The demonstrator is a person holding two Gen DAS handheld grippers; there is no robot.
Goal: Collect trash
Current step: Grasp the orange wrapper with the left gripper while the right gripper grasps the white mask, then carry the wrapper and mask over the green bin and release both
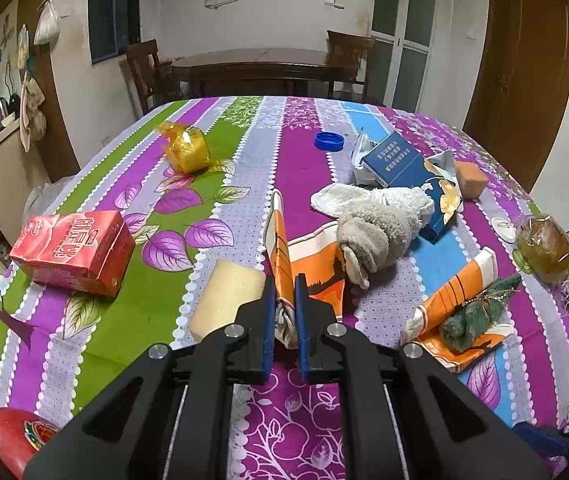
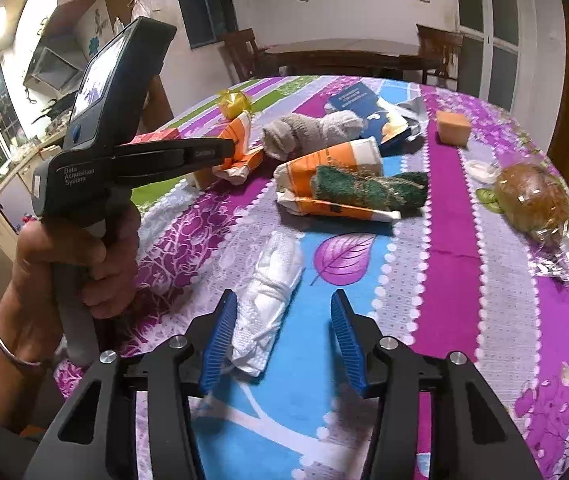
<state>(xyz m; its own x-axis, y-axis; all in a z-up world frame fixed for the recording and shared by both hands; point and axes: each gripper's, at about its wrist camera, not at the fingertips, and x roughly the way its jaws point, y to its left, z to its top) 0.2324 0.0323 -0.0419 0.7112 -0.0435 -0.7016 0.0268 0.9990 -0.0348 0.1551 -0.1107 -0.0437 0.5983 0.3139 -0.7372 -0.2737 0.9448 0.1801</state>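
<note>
Left wrist view puts my left tongs [image 1: 285, 312] pinched tight on the near end of a crumpled orange-and-white wrapper [image 1: 284, 264], its paper squeezed flat between the blue pads [image 1: 270, 320]. That wrapper lies on the table [image 1: 308, 412], which is covered in a striped floral cloth, and its far part runs under a rolled grey sock [image 1: 372, 224]. Just left of my tongs sits a pale yellow sponge [image 1: 224, 300], touching or nearly touching the wrapper. Further left lies a red carton [image 1: 74, 250], and beyond it a crinkled yellow wrapper [image 1: 188, 148]. A blue bottle cap [image 1: 329, 141] rests near the far side, beside a blue box [image 1: 394, 162]. To the right, a second orange wrapper [image 1: 452, 304] carries a green scouring pad [image 1: 476, 312].

From the right wrist view, my right tongs [image 2: 284, 332] stand partly open over a blue stripe of the cloth. A crumpled white tissue [image 2: 268, 296] lies between the fingers, against the left pad [image 2: 220, 340]; the right pad is clear of it, so nothing is gripped. My left hand [image 2: 72, 264] shows here, wrapped around the left rig's handle. A wrapped brown bun [image 2: 532, 200] sits at the table's right edge, well apart from both tongs.
</note>
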